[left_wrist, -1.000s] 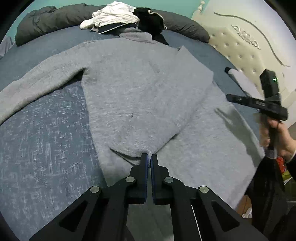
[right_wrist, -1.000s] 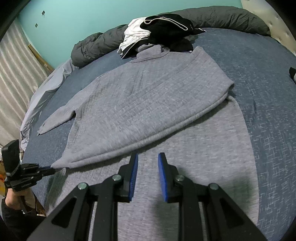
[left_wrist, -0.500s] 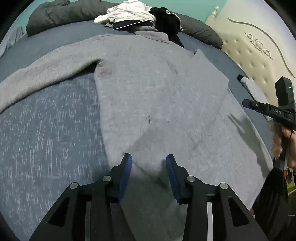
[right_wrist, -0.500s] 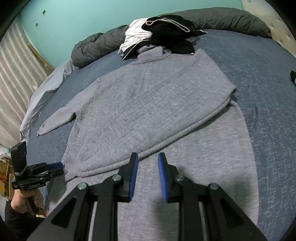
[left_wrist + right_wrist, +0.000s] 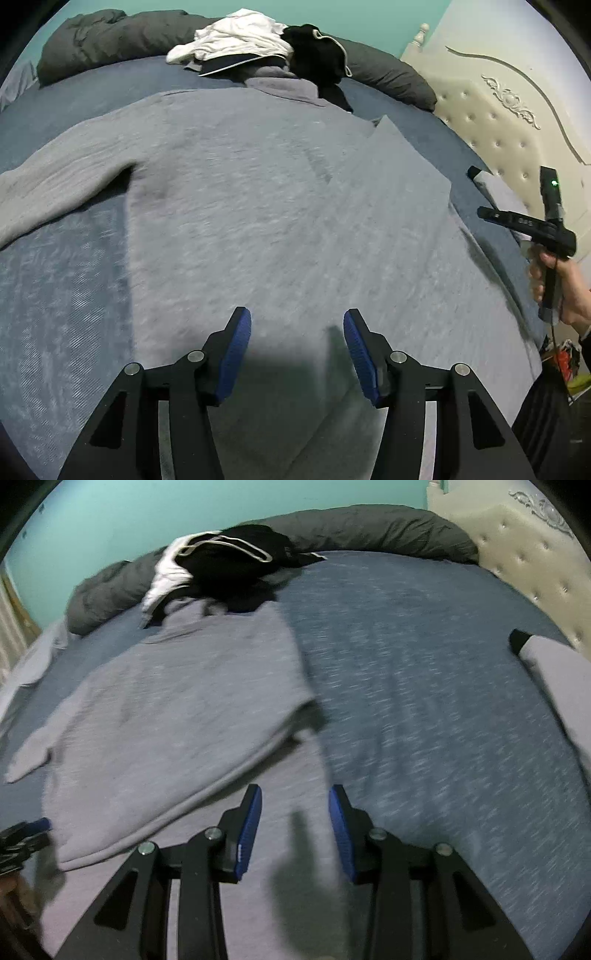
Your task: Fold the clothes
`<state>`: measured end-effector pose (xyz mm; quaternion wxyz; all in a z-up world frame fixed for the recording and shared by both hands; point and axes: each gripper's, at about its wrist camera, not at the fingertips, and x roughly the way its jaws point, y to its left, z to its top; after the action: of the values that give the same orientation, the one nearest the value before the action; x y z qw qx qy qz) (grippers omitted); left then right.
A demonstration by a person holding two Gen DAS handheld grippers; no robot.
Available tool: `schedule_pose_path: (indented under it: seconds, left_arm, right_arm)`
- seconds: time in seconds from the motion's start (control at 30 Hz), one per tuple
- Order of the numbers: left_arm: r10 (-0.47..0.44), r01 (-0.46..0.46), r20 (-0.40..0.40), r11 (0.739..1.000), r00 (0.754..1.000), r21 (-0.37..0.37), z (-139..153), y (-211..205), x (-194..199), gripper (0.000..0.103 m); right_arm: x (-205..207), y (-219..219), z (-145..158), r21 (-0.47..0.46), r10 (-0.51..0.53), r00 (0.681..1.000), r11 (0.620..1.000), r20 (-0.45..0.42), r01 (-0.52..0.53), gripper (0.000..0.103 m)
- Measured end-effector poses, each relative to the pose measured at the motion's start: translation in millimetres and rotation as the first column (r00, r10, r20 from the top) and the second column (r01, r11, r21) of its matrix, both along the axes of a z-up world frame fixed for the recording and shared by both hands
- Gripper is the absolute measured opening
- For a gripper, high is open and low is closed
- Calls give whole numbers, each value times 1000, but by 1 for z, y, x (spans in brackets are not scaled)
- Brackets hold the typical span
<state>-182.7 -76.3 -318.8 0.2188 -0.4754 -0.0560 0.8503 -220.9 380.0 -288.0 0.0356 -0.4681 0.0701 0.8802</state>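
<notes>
A grey high-neck sweater (image 5: 240, 206) lies spread on the blue bed, one side folded over its body, its left sleeve (image 5: 48, 188) stretched out flat. My left gripper (image 5: 297, 325) hovers open just above the sweater's lower part, nothing between its blue pads. My right gripper (image 5: 294, 805) is open too, above the lower layer of the sweater (image 5: 177, 716), beside the folded edge. In the left wrist view the right gripper's body (image 5: 532, 225) shows at the right, held by a hand (image 5: 565, 284). The left gripper's tip (image 5: 26, 830) shows at the right wrist view's left edge.
A pile of white and black clothes (image 5: 266, 48) lies at the sweater's collar, before a dark grey duvet roll (image 5: 369, 531). A padded cream headboard (image 5: 509, 122) stands at the right. A light grey garment with a dark cuff (image 5: 554, 672) lies near it. Blue sheet (image 5: 424, 686) is bare.
My left gripper opened, letting go of the sweater fold, and spread wider over the fabric. My right gripper widened and swung right; the right wrist view is motion-blurred.
</notes>
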Motion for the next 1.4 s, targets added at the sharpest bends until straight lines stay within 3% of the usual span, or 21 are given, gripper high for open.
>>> schedule_pose_path:
  seconds: [0.37, 0.77, 0.97, 1.03, 1.1, 1.17, 1.4]
  left_arm:
    - [21, -21, 14, 999, 1000, -34, -21, 20, -26, 59]
    - [28, -27, 5, 997, 1000, -78, -31, 27, -27, 60]
    - [29, -28, 10, 997, 1000, -69, -31, 25, -26, 60]
    - [30, -29, 12, 997, 999, -69, -31, 25, -27, 60]
    - [29, -29, 11, 997, 1000, -73, -32, 27, -27, 60]
    - [29, -28, 9, 997, 1000, -76, -32, 28, -28, 60]
    - [29, -29, 9, 997, 1000, -75, -33, 32, -30, 60]
  right_arm:
    - [-41, -4, -33, 65, 89, 996, 994, 24, -91, 38]
    - [-69, 10, -37, 130, 38, 999, 991, -20, -35, 38]
    - [-68, 25, -43, 85, 23, 999, 996, -40, -20, 30]
    - [-68, 17, -41, 64, 67, 996, 996, -52, -64, 30]
    - [-70, 6, -41, 113, 119, 992, 987, -48, -113, 30]
    - [-74, 7, -42, 142, 112, 993, 984, -32, -106, 30]
    - [-76, 37, -50, 102, 26, 999, 995, -18, -24, 29]
